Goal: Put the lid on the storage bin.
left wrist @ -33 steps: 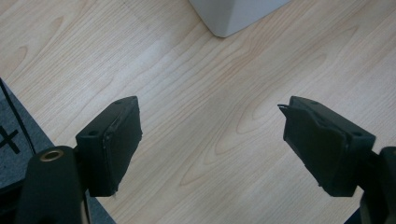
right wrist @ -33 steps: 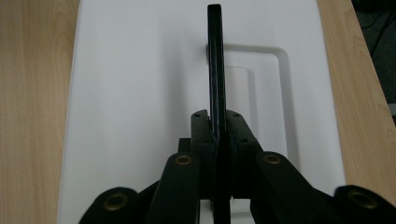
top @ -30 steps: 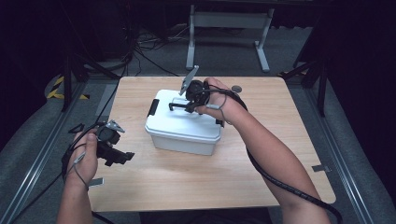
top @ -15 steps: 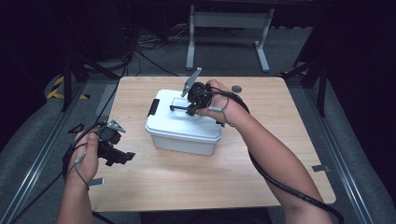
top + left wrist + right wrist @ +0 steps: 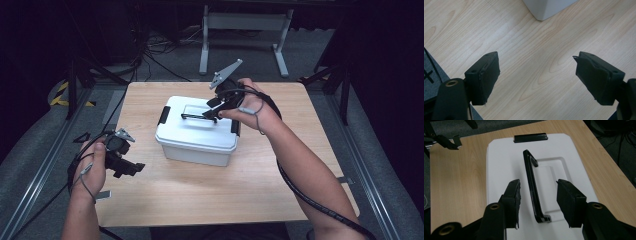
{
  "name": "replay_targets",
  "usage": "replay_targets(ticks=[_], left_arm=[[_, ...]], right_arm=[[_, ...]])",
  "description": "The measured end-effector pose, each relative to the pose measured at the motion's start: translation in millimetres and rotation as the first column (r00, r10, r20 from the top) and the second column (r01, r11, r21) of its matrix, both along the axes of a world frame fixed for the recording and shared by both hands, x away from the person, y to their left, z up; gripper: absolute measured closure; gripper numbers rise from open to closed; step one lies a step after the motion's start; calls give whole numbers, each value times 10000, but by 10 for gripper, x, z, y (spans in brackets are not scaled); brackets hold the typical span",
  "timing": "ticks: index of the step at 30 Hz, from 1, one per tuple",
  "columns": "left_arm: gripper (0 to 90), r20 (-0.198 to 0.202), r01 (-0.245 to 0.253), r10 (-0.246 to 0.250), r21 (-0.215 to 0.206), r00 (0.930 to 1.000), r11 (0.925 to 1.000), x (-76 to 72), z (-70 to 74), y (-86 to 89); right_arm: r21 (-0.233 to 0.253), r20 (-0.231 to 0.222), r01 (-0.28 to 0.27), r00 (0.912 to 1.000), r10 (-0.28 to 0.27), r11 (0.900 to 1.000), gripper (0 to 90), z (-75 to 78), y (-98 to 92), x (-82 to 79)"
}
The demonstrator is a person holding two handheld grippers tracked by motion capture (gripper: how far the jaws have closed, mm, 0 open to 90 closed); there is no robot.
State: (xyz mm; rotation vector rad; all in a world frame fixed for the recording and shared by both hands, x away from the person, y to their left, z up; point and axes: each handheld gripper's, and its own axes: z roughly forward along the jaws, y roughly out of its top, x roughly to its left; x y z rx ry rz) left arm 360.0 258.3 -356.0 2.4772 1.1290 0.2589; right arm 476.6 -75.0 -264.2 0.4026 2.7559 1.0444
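I have the table under me, pale wood, and on it, a little left of centre and toward the far side, sits the white box with its lid on and black latches at both ends. My left gripper hovers low over bare wood near the table's left edge, well apart from the box, its jaws spread wide with nothing between them; in the left gripper view one corner of the box shows at the top. My right gripper is over the right end of the lid, jaws released and set on either side of the black handle, which stands raised from its recess; they straddle it without clamping it, a gap showing on each side.
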Motion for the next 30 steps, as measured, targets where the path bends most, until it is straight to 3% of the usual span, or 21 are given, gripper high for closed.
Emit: replay_targets(ticks=[11,17,22,23,30], left_arm=[[194,45,-68,68,60,10000,10000,49,13,10],[194,-24,-92,92,53,10000,9999,96,8,-16],[192,43,-431,431,-112,9991,9990,139,-11,-51],[192,-15,-697,696,-238,9976,9973,153,-24,-56],[177,-79,-787,786,-100,9969,9968,149,-48,-26]], right_arm=[[431,117,820,9965,-826,9957,538,92,-475,-69],[522,-52,1354,9908,-1353,9894,548,128,-750,-114],[452,-158,1858,9826,-1853,9815,552,131,-1015,-164],[450,-107,2040,9790,-2037,9779,550,123,-1103,-176],[476,-332,2765,9608,-2751,9598,572,92,-1441,-201]])
